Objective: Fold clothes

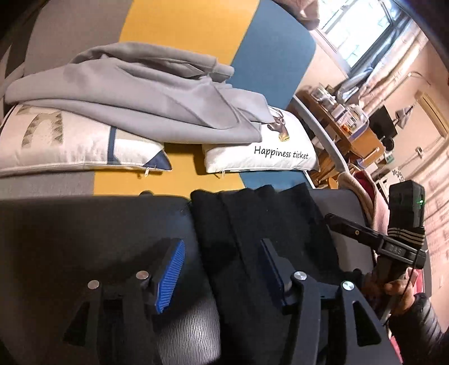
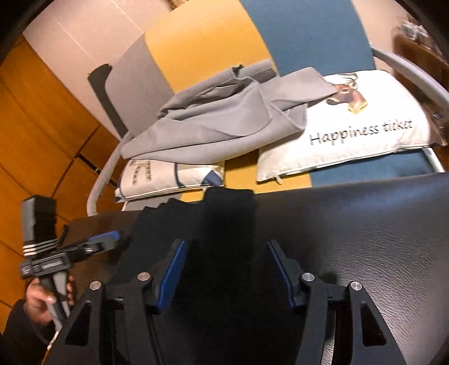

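A black garment (image 1: 252,224) lies folded into a narrow strip on a dark leather-like table top (image 1: 84,224); it also shows in the right wrist view (image 2: 219,224). My left gripper (image 1: 221,252) is open, its blue pads (image 1: 171,269) spread over the garment's left edge. My right gripper (image 2: 227,261) is open above the garment's near part. The right gripper also shows at the right of the left wrist view (image 1: 350,224). The left gripper also shows at the left of the right wrist view (image 2: 92,244). A grey garment (image 1: 146,92) lies loosely folded on two cushions behind the table.
A white cushion with "Happiness ticket" (image 1: 280,151) and a patterned cushion (image 1: 56,146) rest on a grey, yellow and blue sofa (image 1: 174,22). A cluttered wooden shelf (image 1: 350,120) stands to the right. Yellow wall panels (image 2: 33,112) lie to the left.
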{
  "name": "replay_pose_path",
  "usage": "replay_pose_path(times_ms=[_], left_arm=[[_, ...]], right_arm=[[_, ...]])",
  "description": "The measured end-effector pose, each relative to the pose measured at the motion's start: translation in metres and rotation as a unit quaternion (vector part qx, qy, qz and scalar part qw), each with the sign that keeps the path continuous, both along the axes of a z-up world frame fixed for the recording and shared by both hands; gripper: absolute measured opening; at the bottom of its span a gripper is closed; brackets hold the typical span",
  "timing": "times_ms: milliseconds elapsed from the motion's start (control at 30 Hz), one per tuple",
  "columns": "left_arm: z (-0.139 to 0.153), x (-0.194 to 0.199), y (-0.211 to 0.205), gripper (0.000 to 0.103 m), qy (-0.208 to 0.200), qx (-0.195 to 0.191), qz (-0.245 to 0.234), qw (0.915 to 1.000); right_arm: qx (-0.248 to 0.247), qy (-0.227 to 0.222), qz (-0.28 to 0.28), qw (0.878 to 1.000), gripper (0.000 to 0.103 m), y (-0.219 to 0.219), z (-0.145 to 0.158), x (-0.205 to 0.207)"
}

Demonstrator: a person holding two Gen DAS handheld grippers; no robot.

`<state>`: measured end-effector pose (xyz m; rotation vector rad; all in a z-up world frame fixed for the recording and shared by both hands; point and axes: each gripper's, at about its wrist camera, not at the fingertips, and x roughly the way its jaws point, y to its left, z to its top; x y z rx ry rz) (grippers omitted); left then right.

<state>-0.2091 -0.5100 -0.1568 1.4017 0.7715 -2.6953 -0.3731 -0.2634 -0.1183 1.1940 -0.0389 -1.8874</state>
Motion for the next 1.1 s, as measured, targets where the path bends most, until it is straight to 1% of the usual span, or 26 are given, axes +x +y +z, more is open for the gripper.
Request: replay_pose_path(times_ms=[67, 100, 167, 200, 233, 267, 300, 333, 400, 533, 633, 700, 833, 1000, 1067, 1100], left_arm=[[-0.002, -0.006, 0.002, 0.055, -0.008, 0.003, 0.0, 1.0], [-0.003, -0.009, 0.004, 0.054, -0.016, 0.007, -0.002, 0.9998], [-0.005, -0.016, 0.007, 0.052, -0.024, 0.016, -0.01, 0.9995], [-0.008, -0.02, 0.008, 0.048, -0.03, 0.035, -0.02, 0.9987], [-0.013, -0.022, 0.01, 0.043, -0.042, 0.043, -0.022, 0.998], [-0.012, -0.023, 0.012, 0.028, -0.044, 0.015, -0.015, 0.9988], [-0.01, -0.022, 0.013, 0.021, -0.035, 0.002, -0.014, 0.9993], [-0.007, -0.019, 0.01, 0.007, -0.02, 0.012, -0.011, 0.9997], [0.001, -0.009, 0.002, 0.007, 0.005, 0.033, 0.008, 0.9994], [0.026, 0.02, 0.013, 0.007, 0.066, 0.026, -0.006, 0.9975], [0.047, 0.05, 0.027, 0.007, 0.109, 0.026, -0.021, 0.9935], [0.057, 0.074, 0.038, 0.007, 0.127, 0.024, -0.029, 0.9911], [0.062, 0.12, 0.062, 0.007, 0.138, 0.005, -0.043, 0.9894], [0.059, 0.182, 0.094, 0.007, 0.144, 0.011, -0.045, 0.9884], [0.054, 0.2, 0.107, 0.007, 0.137, -0.001, -0.047, 0.9894], [0.048, 0.208, 0.113, 0.007, 0.13, 0.002, -0.048, 0.9904]], right_arm=[[0.008, 0.015, 0.016, 1.0, 0.044, -0.008, 0.0, 0.005], [0.017, 0.027, 0.02, 0.999, 0.04, -0.013, -0.001, 0.008], [0.024, 0.038, 0.024, 0.999, 0.02, -0.019, -0.002, 0.011], [0.026, 0.037, 0.024, 0.999, 0.017, -0.02, -0.003, 0.011], [0.026, 0.037, 0.023, 0.999, 0.017, -0.02, -0.004, 0.011], [0.025, 0.035, 0.021, 0.999, 0.016, -0.02, -0.004, 0.011], [0.024, 0.034, 0.019, 0.999, 0.016, -0.019, -0.004, 0.01], [0.021, 0.03, 0.017, 0.999, 0.015, -0.018, -0.004, 0.01], [0.014, 0.024, 0.012, 1.0, 0.014, -0.013, -0.001, 0.01], [-0.021, 0.015, 0.021, 0.999, 0.014, -0.002, 0.015, 0.022], [-0.048, 0.021, 0.033, 0.998, 0.014, 0.009, 0.033, 0.044], [-0.06, 0.026, 0.041, 0.997, 0.014, 0.019, 0.042, 0.063], [-0.076, 0.027, 0.041, 0.996, 0.014, 0.052, 0.048, 0.103], [-0.098, 0.02, 0.018, 0.995, 0.013, 0.102, 0.047, 0.153], [-0.104, 0.016, 0.012, 0.994, 0.0, 0.118, 0.045, 0.172], [-0.103, 0.017, 0.011, 0.994, 0.0, 0.125, 0.044, 0.182]])
